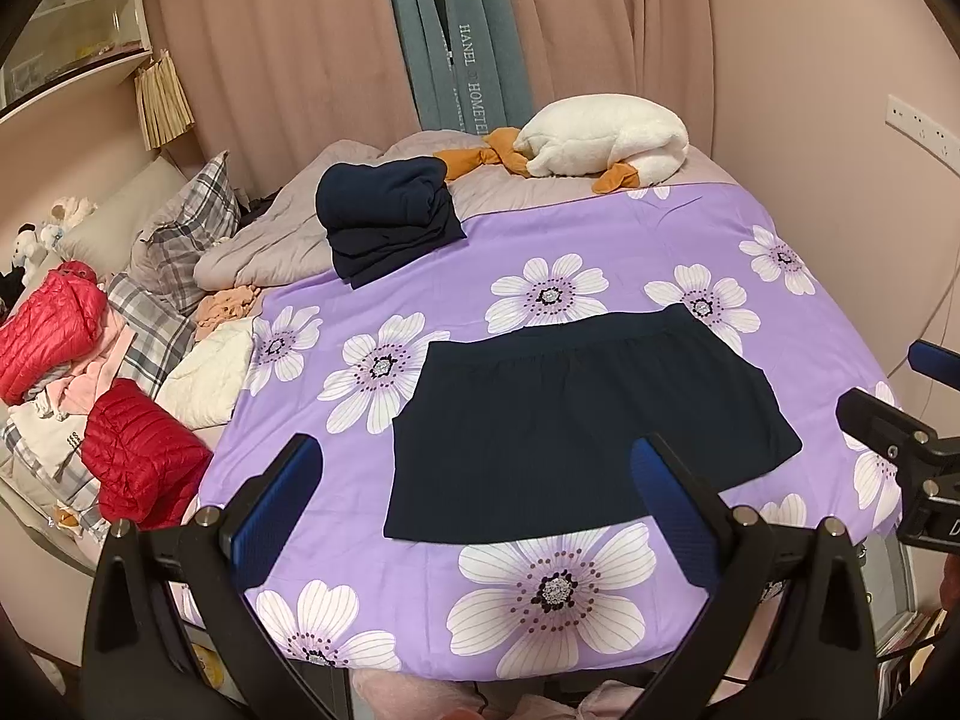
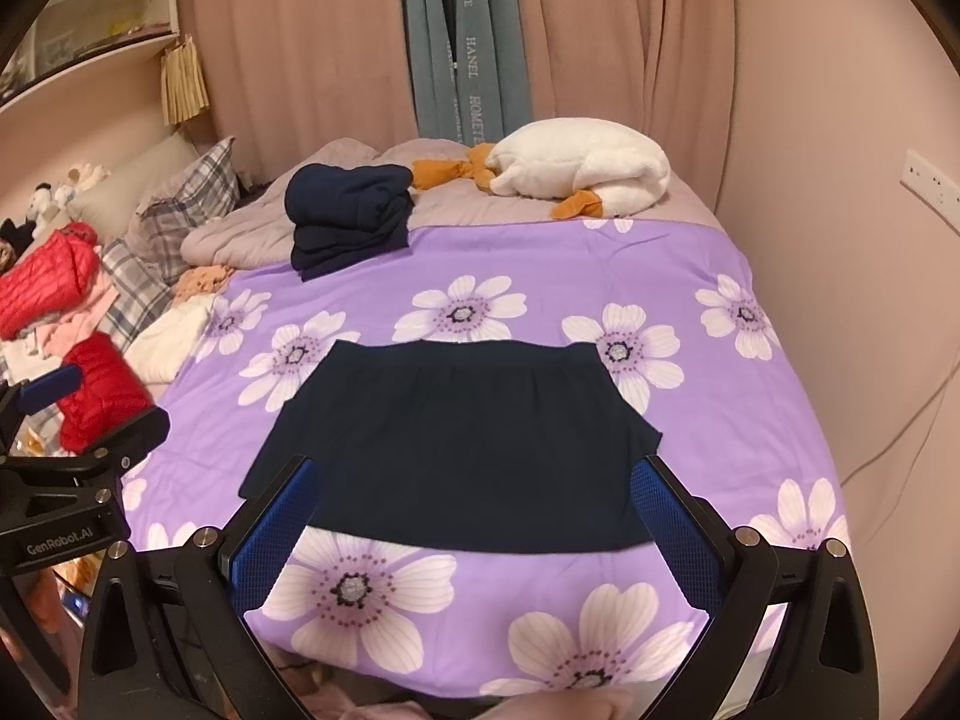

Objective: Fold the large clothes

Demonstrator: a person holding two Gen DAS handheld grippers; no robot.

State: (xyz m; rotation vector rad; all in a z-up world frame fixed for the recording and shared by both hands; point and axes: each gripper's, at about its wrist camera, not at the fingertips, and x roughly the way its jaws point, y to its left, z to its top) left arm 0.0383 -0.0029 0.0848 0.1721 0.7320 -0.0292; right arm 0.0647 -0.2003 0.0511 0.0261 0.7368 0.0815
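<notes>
A dark navy garment lies flat, folded into a broad trapezoid, on the purple flowered sheet; it also shows in the right wrist view. My left gripper is open and empty, held above the garment's near left part. My right gripper is open and empty, held above the garment's near edge. The right gripper shows at the right edge of the left wrist view. A stack of folded navy clothes sits at the far left of the sheet, also in the right wrist view.
Red puffer jackets and a heap of clothes lie at the left with plaid pillows. A white plush goose and a grey quilt lie at the far end. Curtains hang behind; a wall is at the right.
</notes>
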